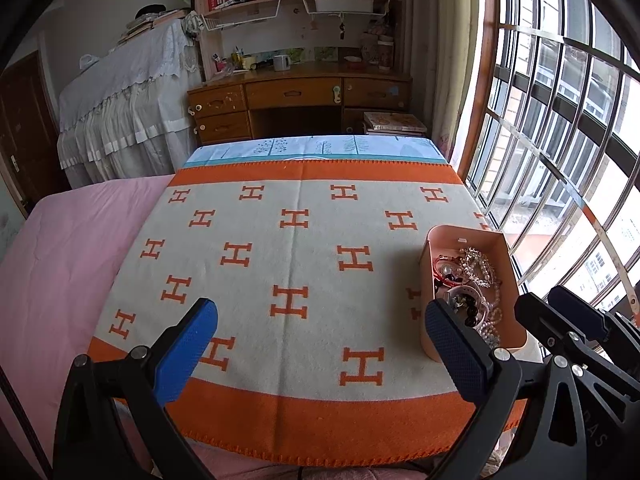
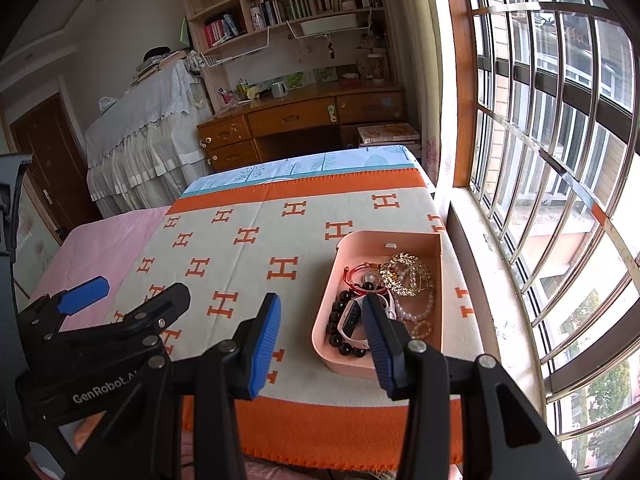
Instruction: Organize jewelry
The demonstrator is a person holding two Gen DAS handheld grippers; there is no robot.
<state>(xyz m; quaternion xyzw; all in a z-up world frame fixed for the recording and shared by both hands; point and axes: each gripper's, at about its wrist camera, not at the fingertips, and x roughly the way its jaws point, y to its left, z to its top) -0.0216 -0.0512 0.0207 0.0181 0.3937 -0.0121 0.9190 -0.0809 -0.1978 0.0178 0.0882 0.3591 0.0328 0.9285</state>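
Observation:
A pink box (image 1: 428,280) (image 2: 324,320) stands on the right side of an orange-and-cream blanket (image 1: 296,256) (image 2: 240,256). It holds tangled jewelry: a gold leaf piece (image 2: 404,272), a red cord bracelet (image 2: 354,276), pearl strands (image 2: 424,312), a black bead bracelet (image 2: 340,320) and a white watch (image 2: 352,320). My left gripper (image 1: 320,324) is open and empty over the blanket, left of the box. My right gripper (image 2: 320,316) is open and empty just above the box's near left edge. It also shows in the left wrist view (image 1: 560,308).
The blanket lies on a table beside a pink bed (image 1: 60,260). A barred window (image 2: 560,160) and its sill (image 2: 480,260) run along the right. A wooden desk (image 1: 300,96) and bookshelves stand behind the table.

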